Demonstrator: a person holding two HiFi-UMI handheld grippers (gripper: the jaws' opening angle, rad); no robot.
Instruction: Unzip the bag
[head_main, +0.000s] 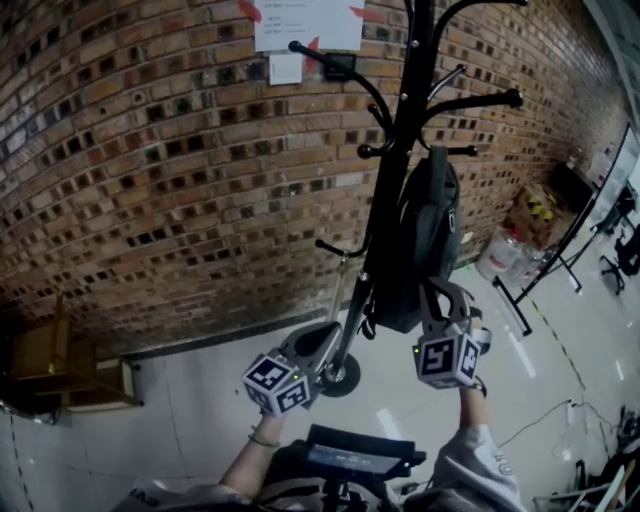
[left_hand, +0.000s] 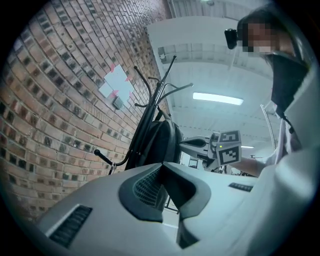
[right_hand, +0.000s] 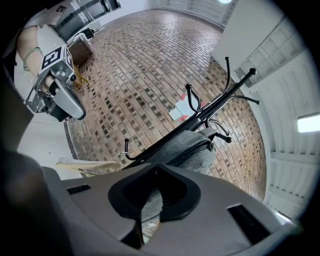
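Note:
A dark grey bag (head_main: 428, 235) hangs upright on a black coat rack (head_main: 400, 150) in front of a brick wall. My right gripper (head_main: 441, 297) reaches up to the bag's lower right part with its jaws shut; I cannot see anything pinched between them. The right gripper view shows the closed tips of the right gripper (right_hand: 156, 165) with the bag (right_hand: 192, 150) just behind them. My left gripper (head_main: 322, 338) is lower left of the bag, by the rack's pole, apart from the bag. In the left gripper view the left gripper (left_hand: 162, 164) is shut and empty, and the bag (left_hand: 161, 142) hangs beyond it.
The rack's round base (head_main: 340, 379) rests on the pale floor. A wooden chair (head_main: 50, 368) stands at the far left. A cardboard box (head_main: 540, 212), water jugs (head_main: 500, 255) and a black frame stand to the right. Paper sheets (head_main: 305, 25) are taped to the wall.

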